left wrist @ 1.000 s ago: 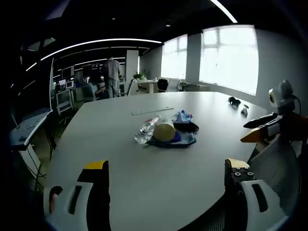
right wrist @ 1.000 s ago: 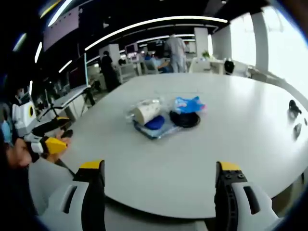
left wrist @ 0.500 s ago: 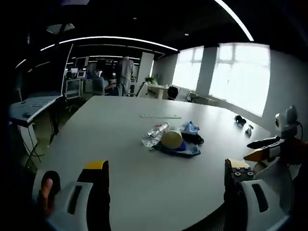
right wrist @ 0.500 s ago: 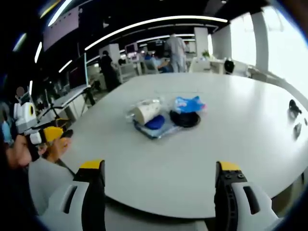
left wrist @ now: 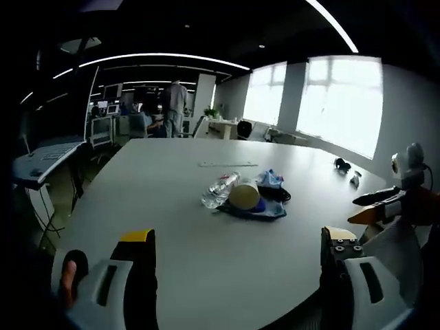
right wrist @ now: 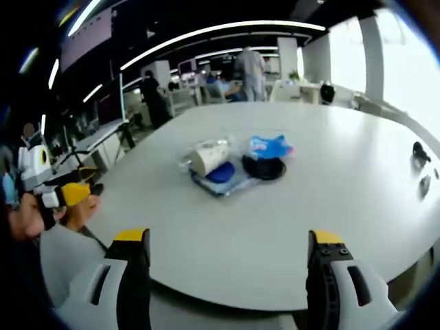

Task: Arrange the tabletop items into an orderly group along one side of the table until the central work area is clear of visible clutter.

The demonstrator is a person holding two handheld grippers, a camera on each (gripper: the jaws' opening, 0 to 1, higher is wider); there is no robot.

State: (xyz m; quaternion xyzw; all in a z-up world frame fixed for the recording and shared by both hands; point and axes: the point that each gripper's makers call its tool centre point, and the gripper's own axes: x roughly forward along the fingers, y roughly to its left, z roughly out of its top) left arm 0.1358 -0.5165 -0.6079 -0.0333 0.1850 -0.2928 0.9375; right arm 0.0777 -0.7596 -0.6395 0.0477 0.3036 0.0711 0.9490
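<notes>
While both our left gripper (left wrist: 236, 265) and right gripper (right wrist: 228, 265) hang wide and empty off the table (right wrist: 344, 206) edge, bottle (left wrist: 218, 190), cup (left wrist: 243, 195), and cloths (right wrist: 269, 148) sit mid-table: approach stage, we judge; next, reach in and grasp.

Left gripper (left wrist: 237, 258): two jaws, black on the inner faces, each capped with a yellow tip. Outer shells are pale grey plastic with dark oblong slots. The jaw on the view's right carries small screws just below its tip. Right gripper (right wrist: 227, 258): same build, with black inner faces, yellow tips, pale grey slotted shells. Seen from the left gripper view, it shows an orange-yellow tip, black jaw bars and a white housing.
</notes>
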